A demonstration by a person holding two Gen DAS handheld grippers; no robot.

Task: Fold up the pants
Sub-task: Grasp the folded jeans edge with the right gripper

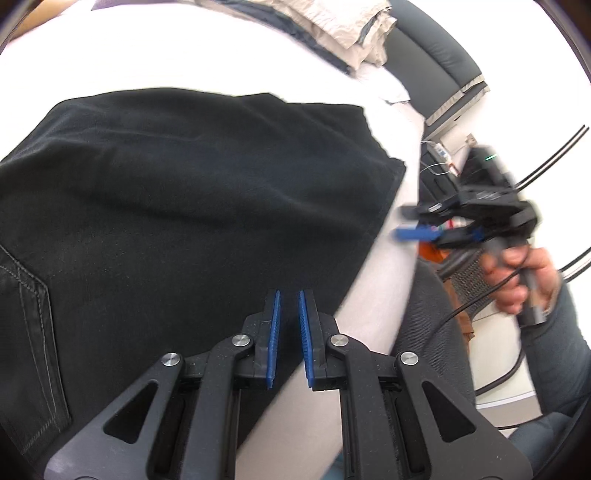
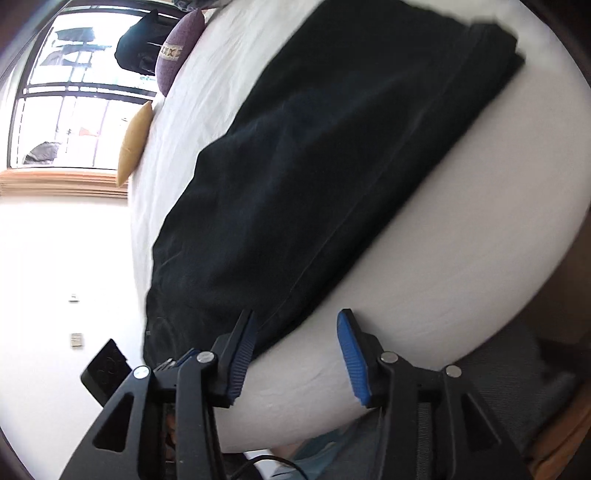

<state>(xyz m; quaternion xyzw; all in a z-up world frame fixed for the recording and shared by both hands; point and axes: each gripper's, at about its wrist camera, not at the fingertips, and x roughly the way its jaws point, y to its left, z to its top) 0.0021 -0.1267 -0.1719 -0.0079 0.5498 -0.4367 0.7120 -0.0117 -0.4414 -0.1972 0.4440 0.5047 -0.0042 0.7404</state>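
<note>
Black pants (image 1: 184,184) lie folded flat on a white bed (image 1: 184,48), with a stitched back pocket at the left edge of the left wrist view. My left gripper (image 1: 290,291) hovers over the pants' near right edge. Its blue pads are almost together with only a narrow slit, and nothing is between them. My right gripper (image 1: 402,223) shows blurred off the bed's right side, held by a hand (image 1: 524,277). In the right wrist view, the right gripper (image 2: 297,314) stands open above the pants' (image 2: 314,166) near corner and the sheet (image 2: 443,277), gripping nothing.
Folded beige clothes (image 1: 351,29) are stacked at the bed's far edge, beside a dark padded seat (image 1: 424,55). A purple cushion (image 2: 179,51) and a yellow cushion (image 2: 135,144) lean at the bed's far side by a window (image 2: 74,92). Cables (image 1: 480,295) trail at the right.
</note>
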